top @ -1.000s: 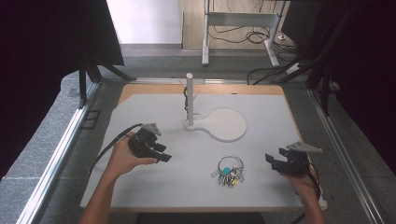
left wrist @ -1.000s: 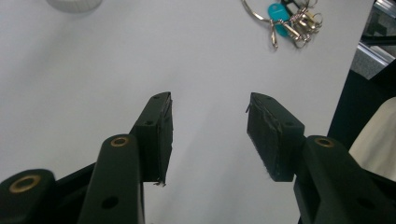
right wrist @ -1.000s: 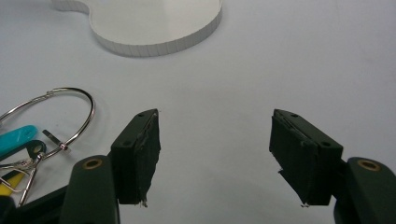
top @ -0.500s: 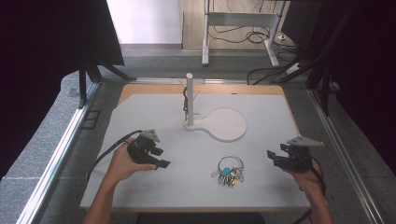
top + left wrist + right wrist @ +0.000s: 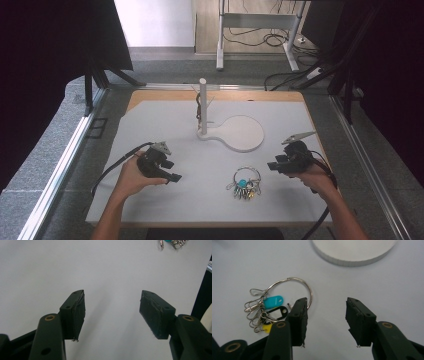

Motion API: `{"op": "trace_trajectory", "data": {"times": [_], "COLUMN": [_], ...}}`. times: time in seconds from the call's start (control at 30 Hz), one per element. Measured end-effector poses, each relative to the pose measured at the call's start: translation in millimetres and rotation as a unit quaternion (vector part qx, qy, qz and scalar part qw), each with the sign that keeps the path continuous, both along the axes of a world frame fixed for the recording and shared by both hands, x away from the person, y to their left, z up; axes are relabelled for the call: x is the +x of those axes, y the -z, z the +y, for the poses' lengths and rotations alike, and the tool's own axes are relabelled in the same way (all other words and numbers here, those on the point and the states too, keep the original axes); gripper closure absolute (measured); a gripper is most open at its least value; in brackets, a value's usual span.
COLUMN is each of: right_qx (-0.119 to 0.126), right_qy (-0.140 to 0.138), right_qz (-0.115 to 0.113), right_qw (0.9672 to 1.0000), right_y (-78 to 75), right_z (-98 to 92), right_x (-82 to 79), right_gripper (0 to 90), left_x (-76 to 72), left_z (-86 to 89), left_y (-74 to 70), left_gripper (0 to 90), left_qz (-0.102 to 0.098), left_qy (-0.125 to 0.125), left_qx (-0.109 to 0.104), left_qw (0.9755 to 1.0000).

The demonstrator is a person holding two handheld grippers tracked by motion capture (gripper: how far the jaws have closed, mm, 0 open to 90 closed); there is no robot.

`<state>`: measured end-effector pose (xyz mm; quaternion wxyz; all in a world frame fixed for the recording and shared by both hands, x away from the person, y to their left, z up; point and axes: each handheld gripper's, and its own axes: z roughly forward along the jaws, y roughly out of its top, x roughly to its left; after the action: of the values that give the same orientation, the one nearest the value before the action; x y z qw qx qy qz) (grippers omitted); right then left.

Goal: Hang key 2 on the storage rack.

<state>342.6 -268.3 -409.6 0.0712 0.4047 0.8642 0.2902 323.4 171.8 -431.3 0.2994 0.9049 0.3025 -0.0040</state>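
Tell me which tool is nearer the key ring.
Right. The right tool hovers just beside the key ring, jaws open with nothing between them. The left tool sits farther off across the white mat, also open.

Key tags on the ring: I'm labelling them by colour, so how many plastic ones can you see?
3: a teal tag, a black tag just below it, and a yellow tag lowest, partly behind the right gripper's fingers. More may be hidden.

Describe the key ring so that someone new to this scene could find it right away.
On the white table mat, look toward the near edge, in front of the white round-based stand. The key ring lies flat there, just left of the right gripper: a large metal hoop carrying clips and turquoise, black and yellow tags.
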Motion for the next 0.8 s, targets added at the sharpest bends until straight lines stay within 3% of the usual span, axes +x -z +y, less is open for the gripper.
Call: {"op": "trace_trajectory", "data": {"times": [0.13,0.27,0.57,0.8], "right_qx": [-0.018,-0.043,-0.103,-0.112], "right_qy": [-0.027,-0.034,-0.026,-0.028], "right_qz": [0.032,0.052,0.112,0.149], "right_qw": [0.9990,0.9971,0.9880,0.9821], "right_y": [-4.0,-5.0,19.0,29.7], "right_z": [17.1,33.8,56.5,63.3], "right_x": [6.7,14.3,31.8,38.4], "right_gripper": [56.6,59.1,65.5,67.2], "left_x": [-1.1,-1.8,-3.4,-2.9], "left_z": [3.0,4.9,4.2,2.9], "left_y": [-3.7,-5.2,-5.9,-4.6], "left_gripper": [37.8,37.8,37.9,38.0], "left_qz": [-0.005,-0.010,-0.010,-0.009], "left_qy": [-0.002,-0.003,-0.007,-0.003], "left_qx": [-0.006,-0.008,-0.019,-0.018], "left_qw": [1.0000,0.9999,0.9998,0.9998]}}
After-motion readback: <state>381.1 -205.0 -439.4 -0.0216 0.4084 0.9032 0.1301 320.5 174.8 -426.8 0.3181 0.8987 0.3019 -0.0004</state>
